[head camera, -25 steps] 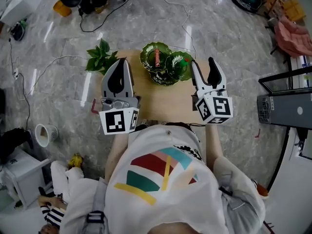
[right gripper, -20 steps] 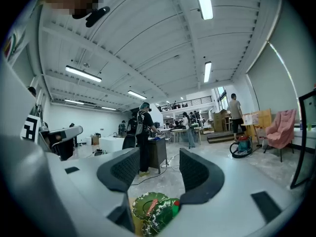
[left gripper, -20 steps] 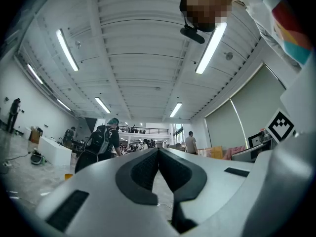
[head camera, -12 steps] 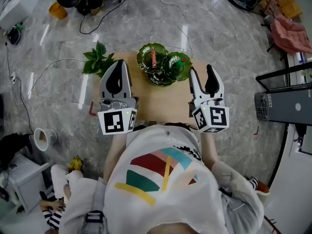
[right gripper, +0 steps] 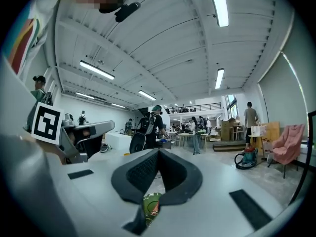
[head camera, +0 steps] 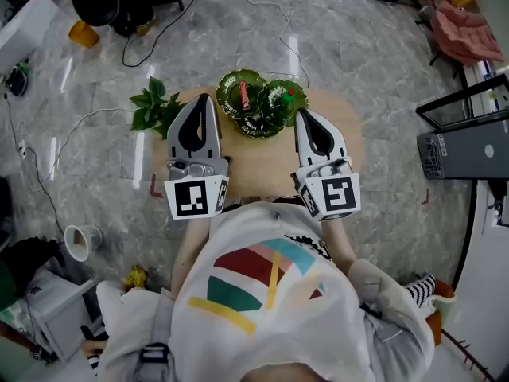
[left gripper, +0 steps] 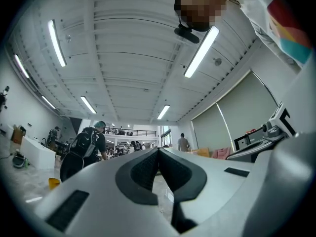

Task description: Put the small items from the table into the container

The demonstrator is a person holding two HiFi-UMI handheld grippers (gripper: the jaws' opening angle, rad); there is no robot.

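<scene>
In the head view a green leaf-shaped container (head camera: 256, 120) sits at the far edge of the small wooden table (head camera: 258, 161). It holds a red item (head camera: 244, 94) and a green item with red on it (head camera: 280, 96). My left gripper (head camera: 206, 97) is shut and empty, just left of the container. My right gripper (head camera: 301, 112) is shut and empty too, at the container's right rim. The left gripper view shows the left gripper (left gripper: 158, 149) with its jaws together. Under the closed jaws of the right gripper (right gripper: 158, 151), the right gripper view shows a bit of the container (right gripper: 152, 204).
A leafy green plant (head camera: 153, 103) lies at the table's far left corner. Cables (head camera: 290, 42) run over the marble floor beyond the table. A black stand with a grey box (head camera: 469, 146) is at the right. People walk in the hall far ahead.
My right gripper's jaws, open in both earlier frames, have closed with nothing between them. Both grippers have shifted a little across the table near the container.
</scene>
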